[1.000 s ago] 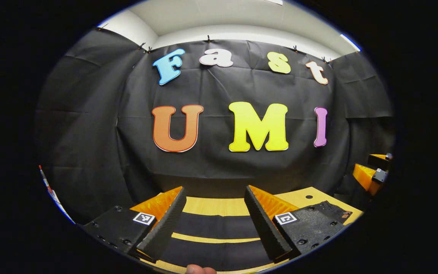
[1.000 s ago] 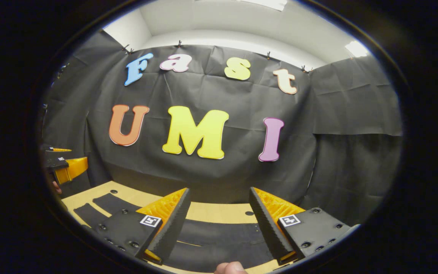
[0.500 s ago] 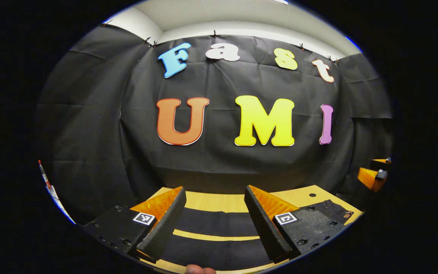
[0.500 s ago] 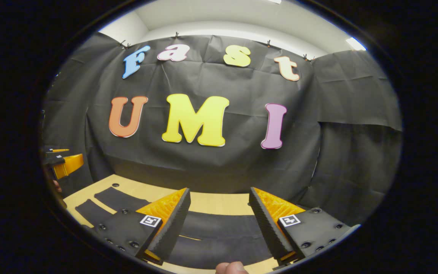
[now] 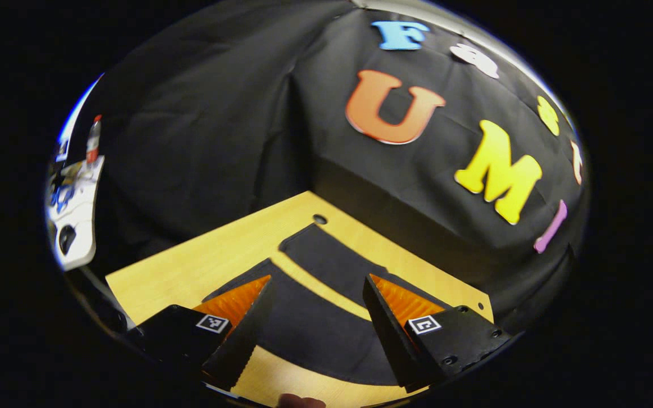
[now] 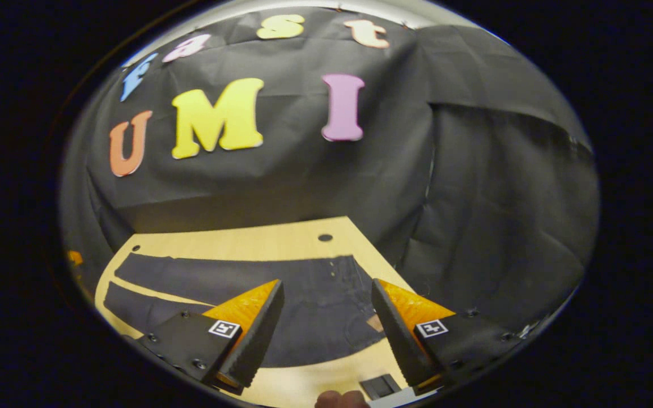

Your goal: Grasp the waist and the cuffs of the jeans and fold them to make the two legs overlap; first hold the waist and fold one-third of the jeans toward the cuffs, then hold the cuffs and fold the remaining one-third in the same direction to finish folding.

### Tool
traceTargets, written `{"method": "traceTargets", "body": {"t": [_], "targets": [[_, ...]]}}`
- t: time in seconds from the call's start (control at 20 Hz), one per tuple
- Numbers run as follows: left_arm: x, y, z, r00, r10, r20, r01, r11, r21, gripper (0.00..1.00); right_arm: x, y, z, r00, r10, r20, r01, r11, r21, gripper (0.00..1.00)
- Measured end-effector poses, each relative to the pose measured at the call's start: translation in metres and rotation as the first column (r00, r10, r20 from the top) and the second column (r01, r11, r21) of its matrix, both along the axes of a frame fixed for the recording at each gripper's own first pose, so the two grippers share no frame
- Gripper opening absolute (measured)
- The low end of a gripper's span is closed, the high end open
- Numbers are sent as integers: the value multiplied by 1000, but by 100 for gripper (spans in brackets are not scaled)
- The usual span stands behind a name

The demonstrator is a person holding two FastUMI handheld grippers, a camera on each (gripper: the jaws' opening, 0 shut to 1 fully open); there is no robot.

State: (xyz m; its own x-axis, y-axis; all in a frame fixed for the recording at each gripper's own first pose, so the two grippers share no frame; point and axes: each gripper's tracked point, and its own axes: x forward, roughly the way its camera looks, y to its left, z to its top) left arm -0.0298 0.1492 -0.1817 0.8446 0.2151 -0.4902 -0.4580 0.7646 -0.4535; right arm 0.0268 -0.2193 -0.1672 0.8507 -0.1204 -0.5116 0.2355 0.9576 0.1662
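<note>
Dark jeans (image 5: 309, 328) lie flat on the wooden table (image 5: 202, 255), the two legs apart with a strip of wood between them. In the left gripper view the cuff ends (image 5: 304, 241) point toward the far corner. My left gripper (image 5: 312, 326) hovers open over the near leg, nothing between its fingers. In the right gripper view the jeans (image 6: 304, 294) stretch leftward, and the waist (image 6: 360, 306) lies at the right by the table's edge. My right gripper (image 6: 326, 331) hangs open above the waist area, holding nothing.
The table has round holes near its far corners (image 5: 319, 219) (image 6: 325, 237). Black cloth walls close in behind the table. A white surface with a bottle (image 5: 93, 139) stands off to the left. A thumb (image 6: 335, 399) shows at the bottom edge.
Both grippers have tipped down toward the table, the left turning leftward and the right rightward. Far more of the jeans and tabletop shows now. Both stay open.
</note>
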Motion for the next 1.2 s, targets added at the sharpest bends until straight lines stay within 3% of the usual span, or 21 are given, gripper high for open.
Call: {"method": "traceTargets", "body": {"t": [0.15, 0.2, 0.3, 0.35, 0.45, 0.5, 0.6, 0.65, 0.75, 1.2], "targets": [[-16, 30, -39, 992, 89, -87, -100, 985, -141, 99, -2, -32, -51, 981, -130, -143, 155, 971, 181, 99], [-20, 36, -51, 986, 124, -111, -145, 968, -206, 99, 2, -39, -70, 970, -160, -184, 202, 951, 236, 94], [-31, 50, -72, 966, 206, -156, -248, 908, -337, 99, 5, -52, -100, 948, -196, -250, 271, 912, 308, 99], [-34, 57, -83, 953, 244, -182, -298, 870, -393, 99, 3, -58, -113, 939, -200, -279, 289, 901, 325, 94], [-41, 62, -102, 925, 303, -231, -378, 799, -468, 99, 4, -63, -136, 925, -195, -326, 305, 893, 330, 99], [-41, 65, -108, 915, 322, -243, -402, 772, -492, 99, 4, -62, -145, 919, -189, -347, 310, 889, 338, 94], [-43, 73, -117, 905, 337, -261, -426, 743, -517, 99, 1, -60, -150, 908, -177, -381, 317, 883, 345, 94], [-44, 75, -121, 901, 340, -268, -433, 735, -521, 99, -2, -60, -156, 903, -172, -394, 319, 882, 345, 99], [-45, 76, -123, 898, 343, -276, -439, 731, -523, 99, -4, -58, -165, 892, -170, -419, 328, 881, 341, 99], [-24, 74, -125, 909, 293, -295, -407, 773, -487, 97, 13, -71, -207, 855, -198, -480, 371, 879, 298, 99]]}}
